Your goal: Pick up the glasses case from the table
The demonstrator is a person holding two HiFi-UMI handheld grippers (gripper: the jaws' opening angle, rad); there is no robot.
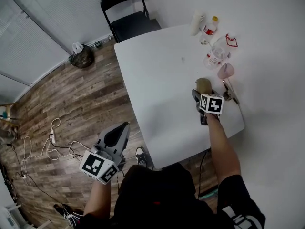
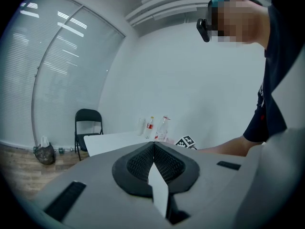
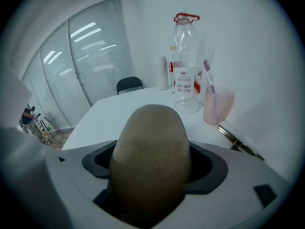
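Observation:
The glasses case (image 1: 204, 85) is a brown, rounded oval shell over the right side of the white table (image 1: 162, 80). My right gripper (image 1: 202, 95) is shut on its near end. In the right gripper view the case (image 3: 150, 156) fills the space between the dark pads (image 3: 97, 161) and points toward the bottles. Whether it still touches the tabletop is hidden. My left gripper (image 1: 122, 129) hangs off the table's near-left side, over the wooden floor. In the left gripper view its jaws (image 2: 153, 162) are pressed together with nothing between them.
Past the case stand a pink cup (image 1: 225, 71) with a toothbrush, a clear bottle (image 1: 214, 56), a red-labelled bottle (image 1: 208, 30) and a white bottle (image 1: 197, 23). A metal tool (image 1: 229, 94) lies by the wall. A black folding chair (image 1: 128, 13) stands at the table's far end. Cables (image 1: 47, 147) trail on the floor.

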